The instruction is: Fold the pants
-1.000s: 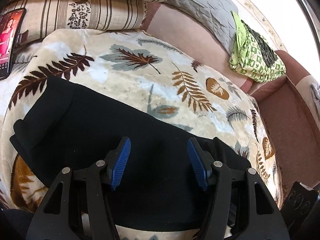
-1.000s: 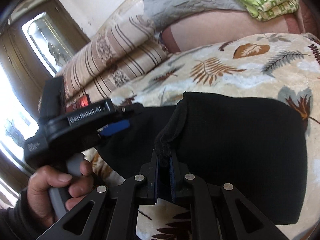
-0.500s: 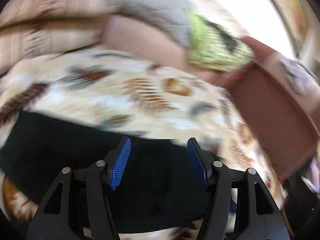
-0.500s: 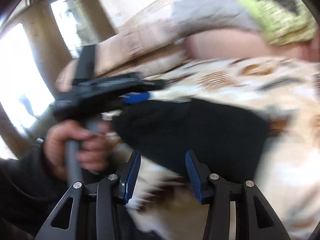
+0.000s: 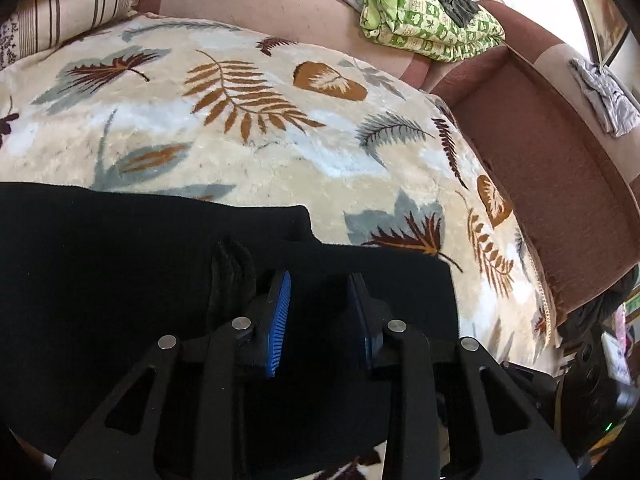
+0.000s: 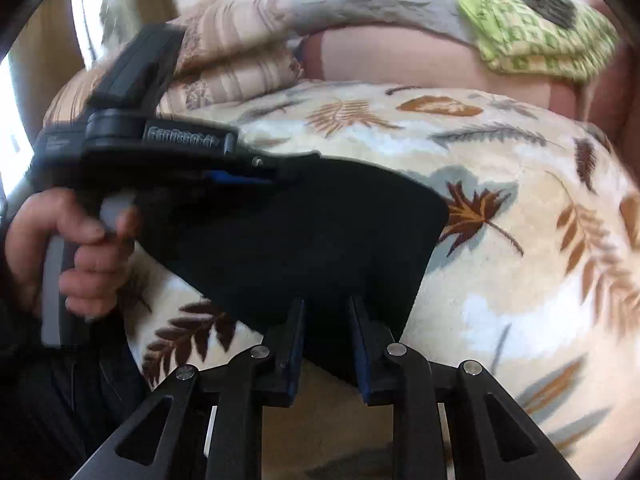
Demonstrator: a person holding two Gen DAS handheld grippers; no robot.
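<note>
The black pants (image 5: 120,280) lay long, side to side, on the blanket (image 5: 280,140) right under me; my left gripper (image 5: 320,300) and right gripper (image 6: 326,320) had just been closing over the cloth, but I couldn't tell if they pinched it.

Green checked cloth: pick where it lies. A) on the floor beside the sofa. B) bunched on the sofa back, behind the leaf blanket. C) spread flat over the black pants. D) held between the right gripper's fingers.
B: the green checked cloth sits bunched on the sofa back, beyond the leaf blanket and well away from the black pants.
</note>
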